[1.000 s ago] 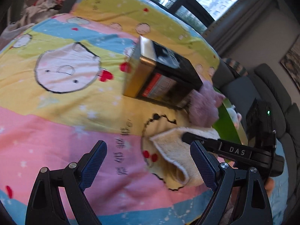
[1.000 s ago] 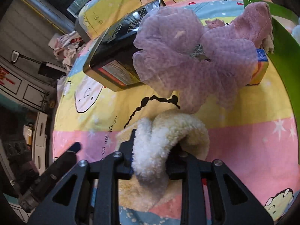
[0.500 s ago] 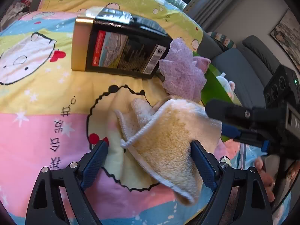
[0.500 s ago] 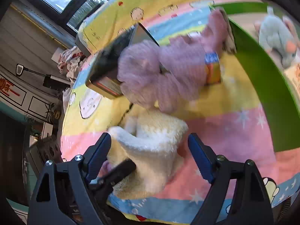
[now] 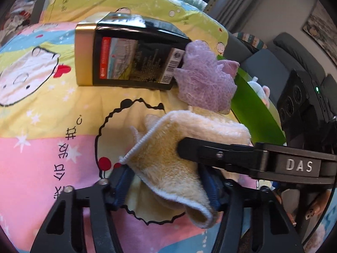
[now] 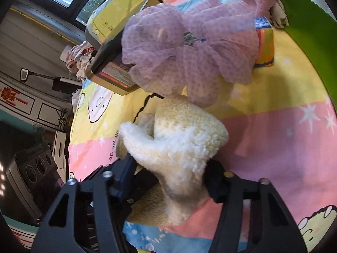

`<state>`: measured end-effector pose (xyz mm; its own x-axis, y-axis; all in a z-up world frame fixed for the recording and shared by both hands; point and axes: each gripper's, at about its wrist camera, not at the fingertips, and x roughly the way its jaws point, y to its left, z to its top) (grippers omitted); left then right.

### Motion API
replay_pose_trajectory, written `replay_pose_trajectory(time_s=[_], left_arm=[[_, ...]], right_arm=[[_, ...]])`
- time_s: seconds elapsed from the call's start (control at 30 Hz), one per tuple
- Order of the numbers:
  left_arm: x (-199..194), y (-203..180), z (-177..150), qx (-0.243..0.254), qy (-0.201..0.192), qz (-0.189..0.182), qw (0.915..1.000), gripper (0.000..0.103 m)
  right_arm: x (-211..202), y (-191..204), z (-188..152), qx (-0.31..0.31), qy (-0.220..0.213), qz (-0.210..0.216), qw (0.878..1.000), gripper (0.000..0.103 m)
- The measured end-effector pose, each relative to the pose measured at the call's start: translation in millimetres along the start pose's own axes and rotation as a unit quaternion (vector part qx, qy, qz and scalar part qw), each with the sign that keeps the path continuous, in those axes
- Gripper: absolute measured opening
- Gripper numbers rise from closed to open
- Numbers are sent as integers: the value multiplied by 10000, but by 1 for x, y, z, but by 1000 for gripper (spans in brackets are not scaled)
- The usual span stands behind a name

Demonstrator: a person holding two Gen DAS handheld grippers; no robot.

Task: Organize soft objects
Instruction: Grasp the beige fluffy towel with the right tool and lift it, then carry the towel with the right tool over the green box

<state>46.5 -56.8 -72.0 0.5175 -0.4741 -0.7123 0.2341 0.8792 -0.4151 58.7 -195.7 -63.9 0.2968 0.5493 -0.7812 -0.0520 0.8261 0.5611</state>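
Here, two handheld grippers meet over a cream fleece cloth (image 5: 181, 147) on a bright cartoon-print sheet (image 5: 52, 126) of pink, yellow and blue bands. The left gripper (image 5: 166, 186) has its blue-padded jaws closed in on a folded corner of the cloth, pinching it. The right gripper (image 6: 170, 175) pinches the same cloth from the other side, the fleece bunched up between its jaws — one of its black fingers lies across the cloth in the left view.

Just beyond the cloth sits a lilac mesh bath pouf (image 6: 189, 48), touching a black and gold box (image 5: 130, 57) that lies on its side. A small orange and blue block (image 6: 264, 46) rests just behind the pouf. A green tray (image 5: 252, 107) stands to the right, with a small pale plush toy (image 5: 261, 90) inside it.

Risks, as a judgement: both grippers hold one soft cloth close together, so pulling apart unevenly could tug it out of one grip. The fleece is thick and springy — a shallow pinch may slip. Lifting towards the tray could also drag the pouf along or knock the block.
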Motion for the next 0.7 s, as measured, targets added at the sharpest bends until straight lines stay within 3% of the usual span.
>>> replay_pose_trajectory(time_s=[0.07,0.43,0.57,0.7], left_arm=[[-1,-6,-1,82,21,-282,9996,28],[-70,-46,10,549,-759,-196,9954,28],[-97,-73,21,861,-1184,-70,9892,28],[-109,-99,40,1083,-1512,-199,9823,28]], right_arm=[[-1,3,-1,-21,-14,57,10000,45],[-60,40,-7,-361,-764,646,9943,42],[-92,55,-5,-570,-1172,803,9882,42],[-129,57,4,-726,-1666,811,9800,42]])
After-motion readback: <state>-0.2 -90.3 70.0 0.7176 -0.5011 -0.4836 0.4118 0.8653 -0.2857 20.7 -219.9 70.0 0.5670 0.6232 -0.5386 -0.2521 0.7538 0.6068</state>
